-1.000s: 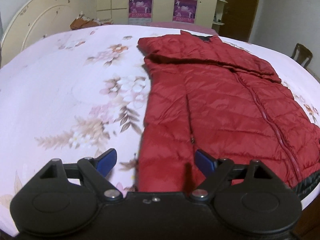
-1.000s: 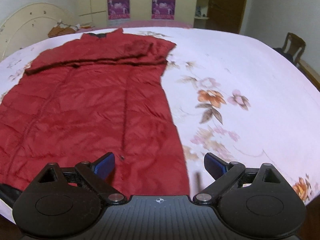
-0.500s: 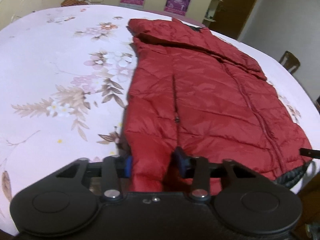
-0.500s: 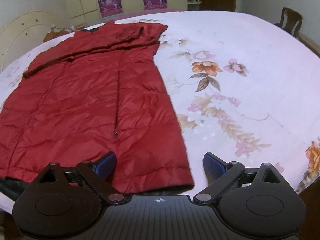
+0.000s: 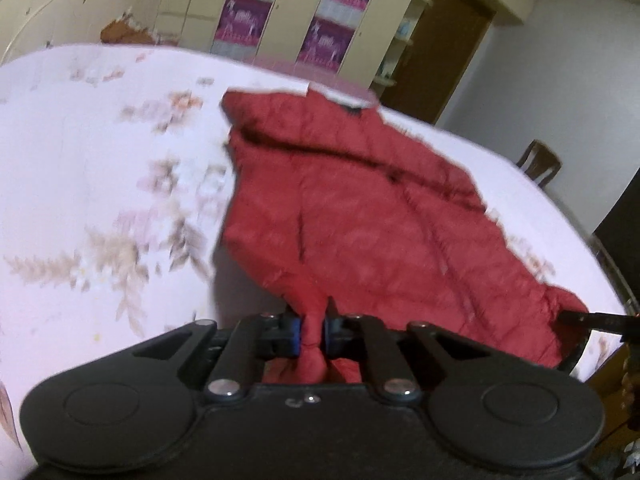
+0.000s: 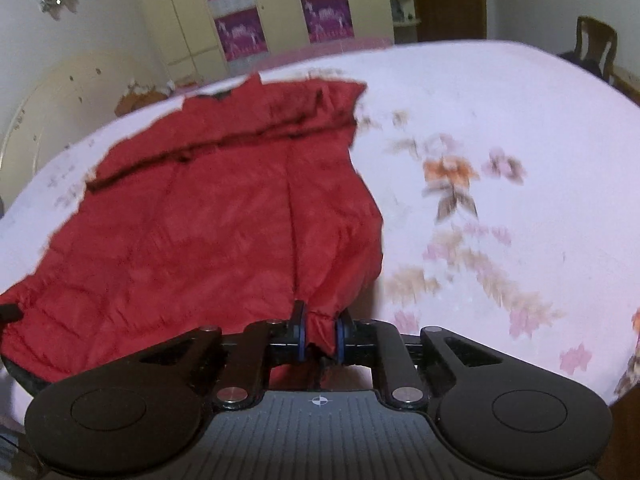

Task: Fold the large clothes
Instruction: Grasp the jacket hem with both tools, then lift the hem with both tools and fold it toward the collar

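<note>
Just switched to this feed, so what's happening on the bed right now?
A person holding two grippers is folding a red puffer jacket spread on a floral bedsheet. The left gripper and right gripper have each just closed on a bottom corner of the jacket, and the hem is lifting off the bed.

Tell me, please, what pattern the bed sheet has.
Pink bed sheet, floral print; clearest in the right wrist view.

Motion blur smears the floral bedsheet (image 5: 100,184) and the red jacket (image 6: 208,216), whose quilting is unreadable.
</note>
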